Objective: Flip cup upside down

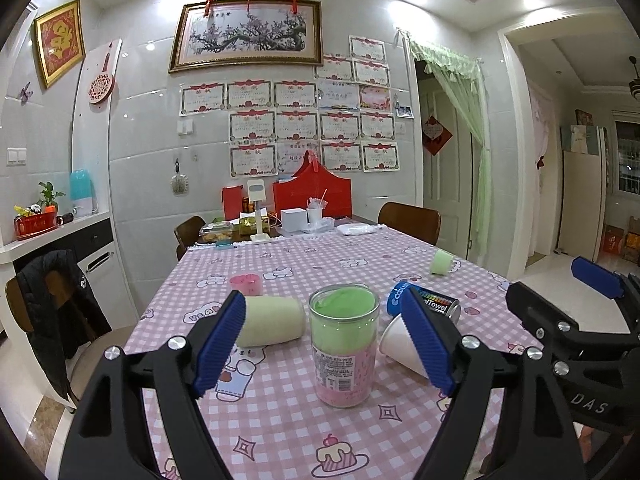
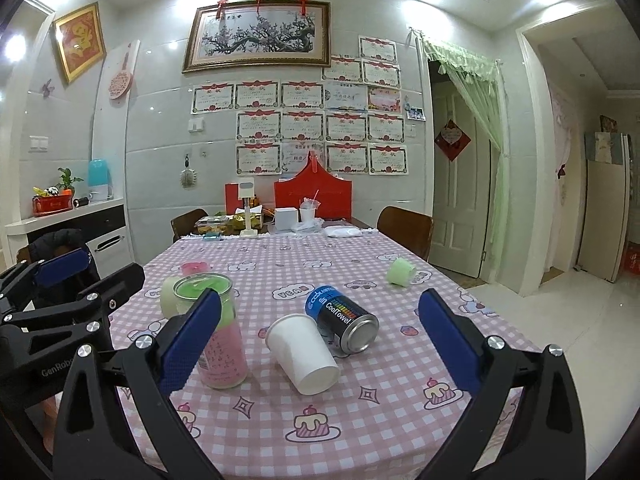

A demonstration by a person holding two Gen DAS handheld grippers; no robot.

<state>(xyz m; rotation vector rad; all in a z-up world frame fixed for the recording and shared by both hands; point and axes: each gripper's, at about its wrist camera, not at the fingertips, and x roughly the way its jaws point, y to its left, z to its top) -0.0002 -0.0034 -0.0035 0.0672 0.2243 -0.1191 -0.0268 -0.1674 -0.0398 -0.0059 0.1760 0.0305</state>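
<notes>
A white paper cup lies on its side on the pink checked tablecloth, mouth toward me, against a dark CoolTowel can. In the left wrist view the cup is partly hidden behind my left gripper's right finger. My right gripper is open and empty, its fingers wide either side of the cup, above the table. My left gripper is open and empty, its fingers either side of a clear jar with green and pink filling.
A cream cup lies on its side left of the jar. A pink cup and a green cup sit farther back. Boxes and clutter fill the table's far end. Chairs stand around the table.
</notes>
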